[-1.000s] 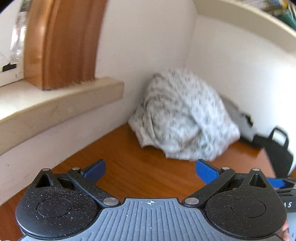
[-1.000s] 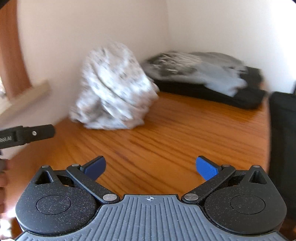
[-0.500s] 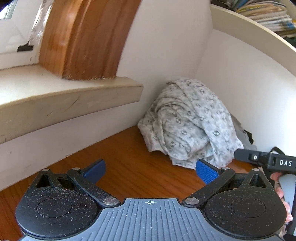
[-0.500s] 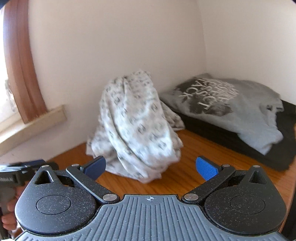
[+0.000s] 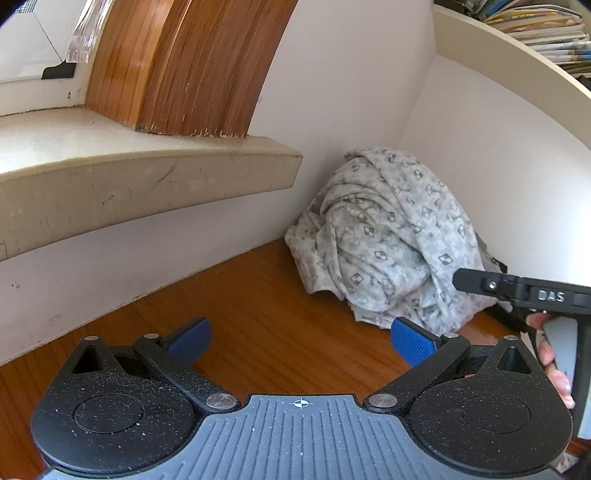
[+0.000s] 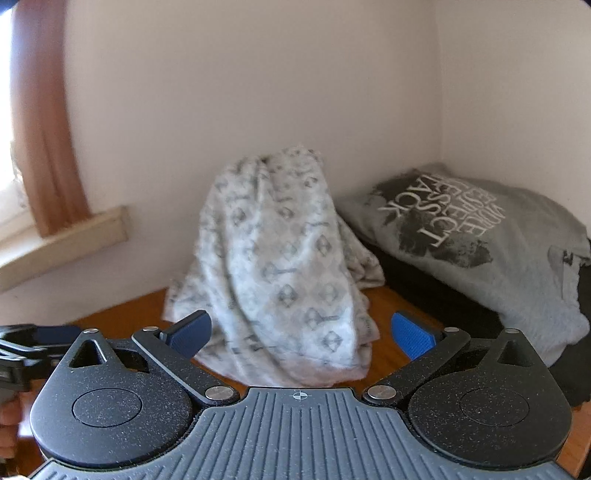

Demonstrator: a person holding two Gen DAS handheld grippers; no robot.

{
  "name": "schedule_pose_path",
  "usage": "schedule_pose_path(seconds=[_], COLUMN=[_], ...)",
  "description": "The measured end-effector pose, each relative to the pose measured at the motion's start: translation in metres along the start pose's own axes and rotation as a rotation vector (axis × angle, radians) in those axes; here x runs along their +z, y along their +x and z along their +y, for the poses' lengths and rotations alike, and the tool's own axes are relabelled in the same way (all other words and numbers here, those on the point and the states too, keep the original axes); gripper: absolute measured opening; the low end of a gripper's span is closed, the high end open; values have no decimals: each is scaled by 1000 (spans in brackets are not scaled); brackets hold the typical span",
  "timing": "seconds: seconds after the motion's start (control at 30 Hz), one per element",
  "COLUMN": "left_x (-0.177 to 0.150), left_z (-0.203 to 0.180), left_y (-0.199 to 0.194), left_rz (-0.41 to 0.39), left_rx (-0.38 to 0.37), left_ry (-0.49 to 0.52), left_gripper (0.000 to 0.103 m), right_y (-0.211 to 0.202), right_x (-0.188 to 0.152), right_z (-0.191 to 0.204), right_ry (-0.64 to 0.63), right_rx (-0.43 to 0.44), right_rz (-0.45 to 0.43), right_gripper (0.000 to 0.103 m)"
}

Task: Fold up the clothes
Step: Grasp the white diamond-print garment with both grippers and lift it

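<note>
both the left hand-held gripper (image 5: 301, 338) and right hand-held gripper (image 6: 301, 332) gape wide, facing the crumpled patterned garment (image 6: 280, 269) in the bench's (image 5: 258, 332) far corner.

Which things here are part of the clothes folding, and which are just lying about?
Part of the job:
patterned garment, crumpled
grey printed T-shirt
left hand-held gripper, open
right hand-held gripper, open

Just lying about:
window ledge
stack of papers
</note>
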State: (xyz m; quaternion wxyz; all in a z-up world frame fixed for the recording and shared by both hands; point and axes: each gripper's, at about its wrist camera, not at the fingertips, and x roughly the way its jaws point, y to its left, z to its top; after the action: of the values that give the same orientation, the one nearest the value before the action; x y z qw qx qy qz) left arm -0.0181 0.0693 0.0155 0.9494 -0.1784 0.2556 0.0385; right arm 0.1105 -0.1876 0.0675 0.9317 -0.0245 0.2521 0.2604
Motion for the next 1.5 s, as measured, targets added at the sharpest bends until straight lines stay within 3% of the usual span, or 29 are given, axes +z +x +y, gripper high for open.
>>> schedule_pose_path(seconds=[0.13,0.3,0.37,0.43,0.5,0.6,0.77,0.93,1.1,1.17,1.23,1.5], left_x=[0,-1,-2,-2,-3,-2,-2,-1,2,1,0,13], left_z=[0,-2,-2,-3,-3,-4,-8,-17,-35,-46,-59,-113], left_y=[1,2,2,2,3,2,1,-7,-16,-18,-18,-31], left_rz=[1,3,5,6,7,8,16,3,-4,-4,-3,-70], left_rx=[0,-1,-1,-1,-1,-6,-20,-109,-197,-208,-221,-241], left_ry=[1,5,7,9,10,11,30,58,44,44,59,180], left_gripper=[103,103,103,103,103,103,103,98,92,74,69,67], right_y=[3,1,0,0,2,6,3,-8,-38,-51,-65,-114], right_x=[0,1,1,2,1,0,-5,-5,2,7,12,31], right_z=[-2,-5,-6,-7,-6,-3,-1,-3,-6,-3,1,7], right_ry=[-33,-64,-77,-90,-104,-122,-127,-136,-99,-99,-100,-77], right_rx=[-24,25,45,61,61,71,101,140,235,268,304,425], right_rz=[-2,-5,-6,-8,1,22,22,-3,-80,-102,-122,-197], right_gripper=[103,103,97,84,80,59,42,25,20,19,18,18])
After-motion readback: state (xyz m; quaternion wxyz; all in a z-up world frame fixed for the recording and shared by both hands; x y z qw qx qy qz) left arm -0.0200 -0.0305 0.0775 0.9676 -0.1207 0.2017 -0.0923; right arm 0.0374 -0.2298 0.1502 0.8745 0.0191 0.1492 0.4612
